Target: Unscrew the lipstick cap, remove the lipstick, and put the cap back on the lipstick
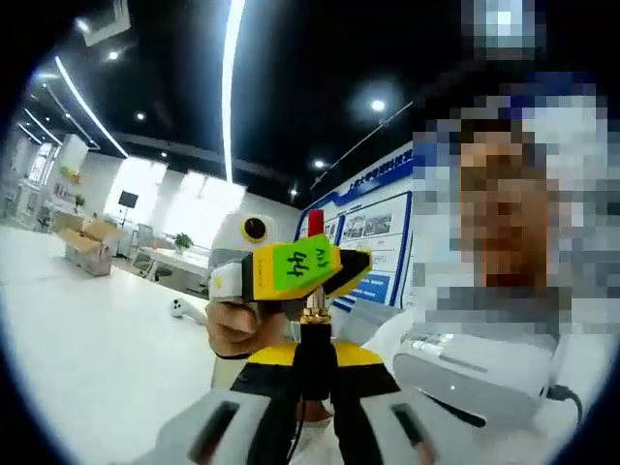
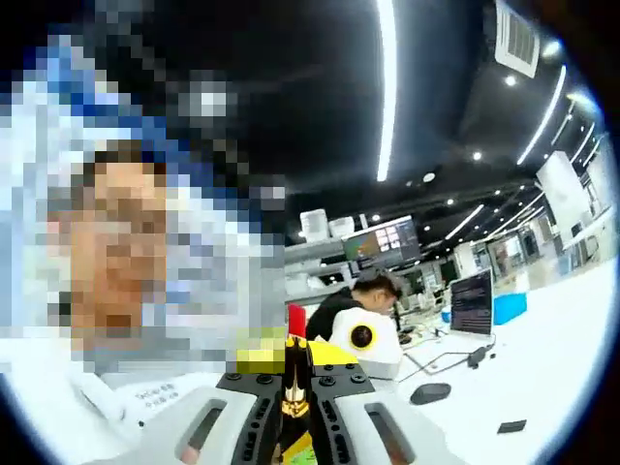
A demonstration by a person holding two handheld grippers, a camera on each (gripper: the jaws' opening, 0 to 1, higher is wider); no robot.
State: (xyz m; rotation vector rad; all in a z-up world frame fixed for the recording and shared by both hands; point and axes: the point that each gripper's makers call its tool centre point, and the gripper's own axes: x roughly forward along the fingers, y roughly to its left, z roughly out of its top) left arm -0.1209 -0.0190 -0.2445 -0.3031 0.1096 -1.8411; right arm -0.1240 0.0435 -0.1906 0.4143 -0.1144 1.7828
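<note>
Red lipstick [image 1: 315, 221] tip pokes up where both grippers meet, left gripper [image 1: 312, 383] and right gripper [image 2: 295, 407] each clamped on it.

glossy gold metal lipstick [image 1: 313, 312], matt plastic tongs [image 1: 312, 407]

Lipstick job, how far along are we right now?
Done, probably: a red tip shows beyond the claws, so the cap looks already off, though I can't be sure. In hand: the left claw grips the lipstick by its black tube, below the gold collar, and the right claw is closed on its upper end. Left: putting the cap back on.
</note>
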